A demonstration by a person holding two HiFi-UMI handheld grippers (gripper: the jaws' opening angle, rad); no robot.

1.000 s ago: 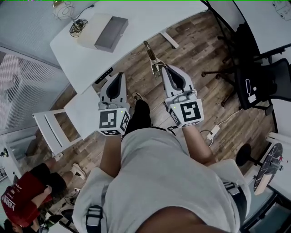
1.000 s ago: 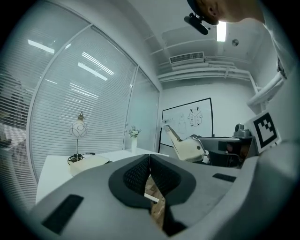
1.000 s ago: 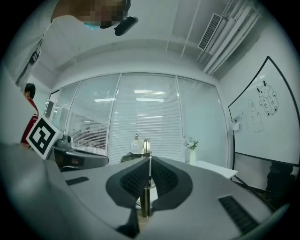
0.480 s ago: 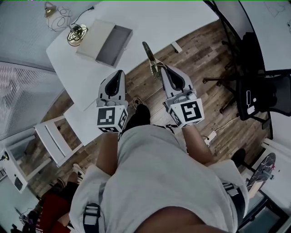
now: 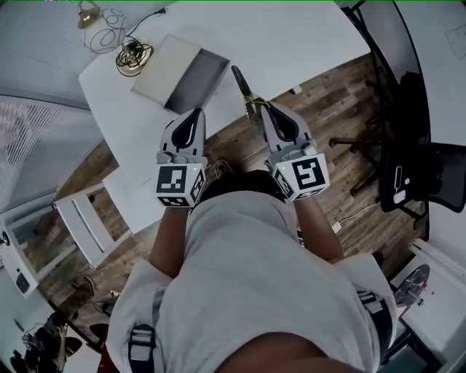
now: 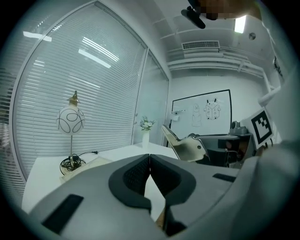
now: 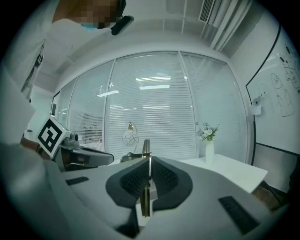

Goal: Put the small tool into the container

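The small tool (image 5: 244, 91), a thin brass-coloured piece, is outside the container, pinched between the jaws of the right gripper (image 5: 263, 111) with its tip seen against the white table (image 5: 291, 36). On the far left of that table stands a wire-globe lamp (image 5: 102, 20), with a coiled cable (image 5: 132, 57) beside it. Next comes the open container (image 5: 196, 76), a shallow box showing a grey inside. The left gripper (image 5: 195, 114) is held near the table's edge, its jaws pressed together on nothing. Further right, past the right gripper and its tool, a dark office chair (image 5: 411, 146) stands on the wooden floor.
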